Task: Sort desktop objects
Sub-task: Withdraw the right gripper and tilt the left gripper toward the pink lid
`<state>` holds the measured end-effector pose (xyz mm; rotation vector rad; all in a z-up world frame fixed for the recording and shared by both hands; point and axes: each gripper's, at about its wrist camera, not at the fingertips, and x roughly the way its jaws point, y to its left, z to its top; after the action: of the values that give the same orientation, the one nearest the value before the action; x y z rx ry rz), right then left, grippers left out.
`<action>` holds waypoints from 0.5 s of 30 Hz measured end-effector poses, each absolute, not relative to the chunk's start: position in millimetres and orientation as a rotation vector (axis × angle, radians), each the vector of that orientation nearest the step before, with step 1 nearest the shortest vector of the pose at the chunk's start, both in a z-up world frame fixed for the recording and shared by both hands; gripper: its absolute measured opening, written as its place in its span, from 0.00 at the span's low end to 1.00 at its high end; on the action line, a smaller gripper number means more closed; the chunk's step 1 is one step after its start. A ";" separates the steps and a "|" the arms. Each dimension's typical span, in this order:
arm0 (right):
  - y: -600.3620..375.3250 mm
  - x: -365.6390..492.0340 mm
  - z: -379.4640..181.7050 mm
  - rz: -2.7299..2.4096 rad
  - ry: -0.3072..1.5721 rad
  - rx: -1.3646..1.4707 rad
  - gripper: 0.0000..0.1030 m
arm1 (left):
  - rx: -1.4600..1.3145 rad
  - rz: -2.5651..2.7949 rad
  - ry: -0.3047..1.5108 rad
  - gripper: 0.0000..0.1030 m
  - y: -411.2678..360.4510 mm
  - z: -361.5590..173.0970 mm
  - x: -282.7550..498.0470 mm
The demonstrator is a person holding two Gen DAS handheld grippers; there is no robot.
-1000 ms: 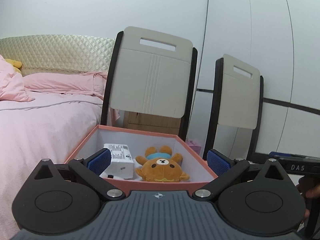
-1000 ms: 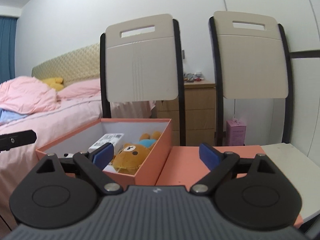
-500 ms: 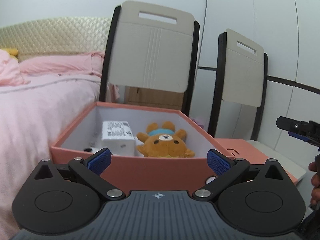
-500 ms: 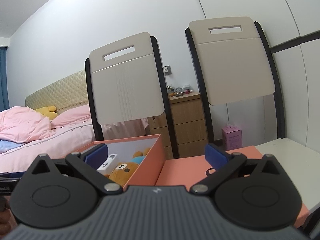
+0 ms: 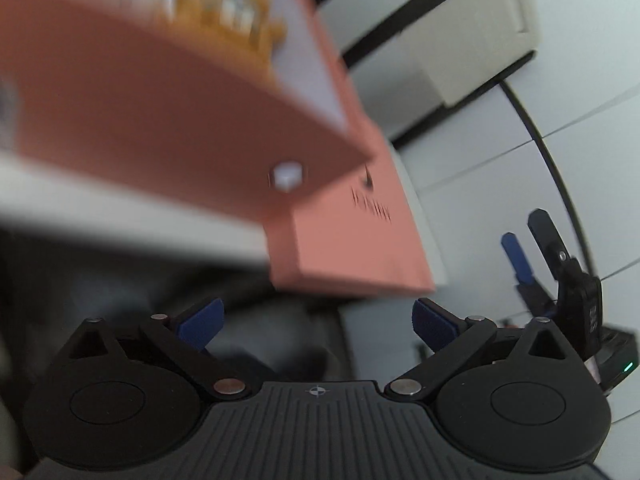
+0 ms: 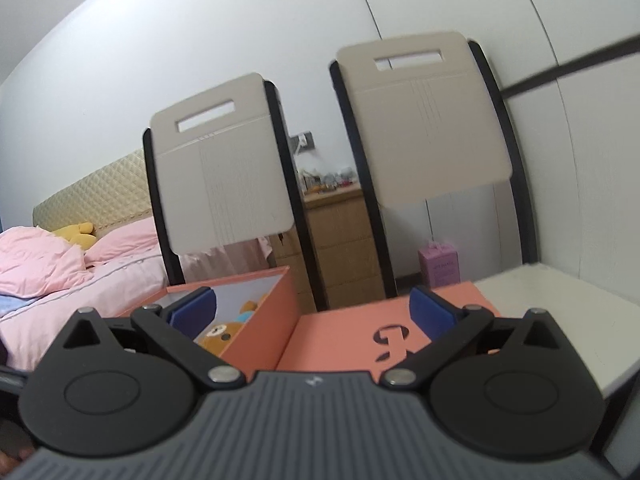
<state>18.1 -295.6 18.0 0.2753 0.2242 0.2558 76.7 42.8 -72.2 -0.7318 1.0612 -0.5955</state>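
White walls and a chair fill the blurry left view. Its box (image 5: 160, 92) looks tipped, with the lid (image 5: 352, 240) beside it. Below, the left tool (image 5: 316, 320) is wide open, holding nothing.

Right view: the bear (image 6: 220, 336) sits inside the box (image 6: 264, 320) on the tabletop (image 6: 560, 312). Nearer, the right tool (image 6: 312, 308) is open too.

Left gripper (image 5: 316, 318) tilted, fingers spread wide, nothing between. Right gripper (image 6: 312, 310) level, fingers spread wide, nothing held.
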 end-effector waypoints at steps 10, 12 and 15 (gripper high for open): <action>-311.7 -8.6 19.8 0.292 0.182 0.319 1.00 | -0.915 -0.552 1.147 0.81 29.3 -121.0 107.3; -316.0 -12.0 20.3 0.291 0.178 0.326 1.00 | -0.932 -0.542 1.153 0.80 29.1 -126.7 109.9; -323.9 -16.5 21.0 0.288 0.170 0.345 1.00 | -0.937 -0.546 1.162 0.78 27.9 -130.5 110.9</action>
<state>-16.5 -323.9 21.0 0.3446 0.1702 0.2882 110.9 27.9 -130.5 -0.9372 1.1615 -0.5462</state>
